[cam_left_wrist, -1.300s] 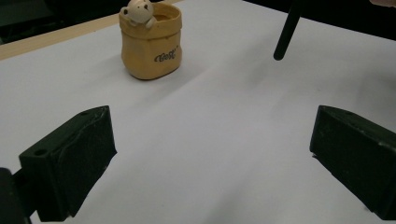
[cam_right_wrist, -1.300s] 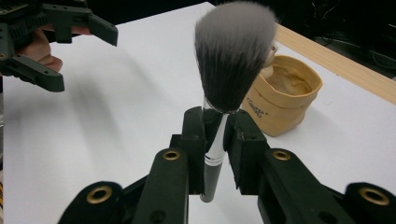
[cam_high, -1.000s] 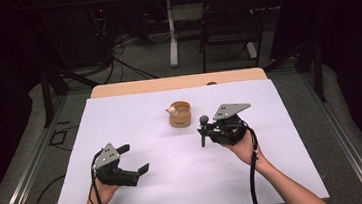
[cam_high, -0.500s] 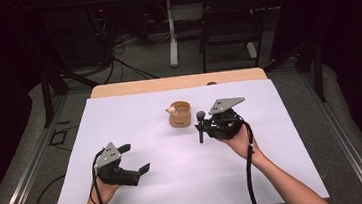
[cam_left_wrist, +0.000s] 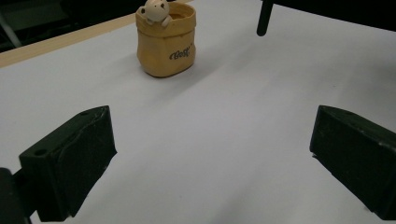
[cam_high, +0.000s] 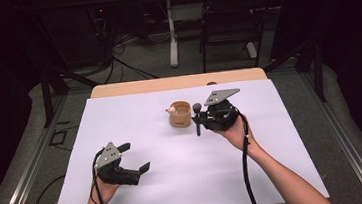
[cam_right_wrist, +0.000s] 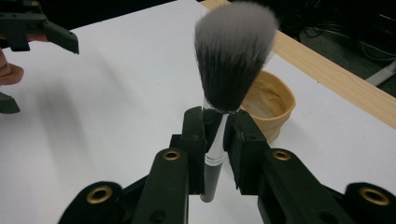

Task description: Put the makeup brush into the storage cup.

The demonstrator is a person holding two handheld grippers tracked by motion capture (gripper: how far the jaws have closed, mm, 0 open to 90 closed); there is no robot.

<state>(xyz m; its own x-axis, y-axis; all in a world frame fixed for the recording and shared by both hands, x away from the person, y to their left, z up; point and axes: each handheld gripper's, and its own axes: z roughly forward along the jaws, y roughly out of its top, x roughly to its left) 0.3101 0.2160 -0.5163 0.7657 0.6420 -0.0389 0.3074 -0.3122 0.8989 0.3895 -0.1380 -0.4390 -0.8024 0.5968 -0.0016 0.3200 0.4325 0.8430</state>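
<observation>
Right gripper view shows my right gripper pinching a makeup brush by its silver ferrule, black bristles tipped white fanning upward, the handle black below. It hangs just beside the tan pouch-shaped cup on the white table. My left gripper stands spread, holding nothing
</observation>
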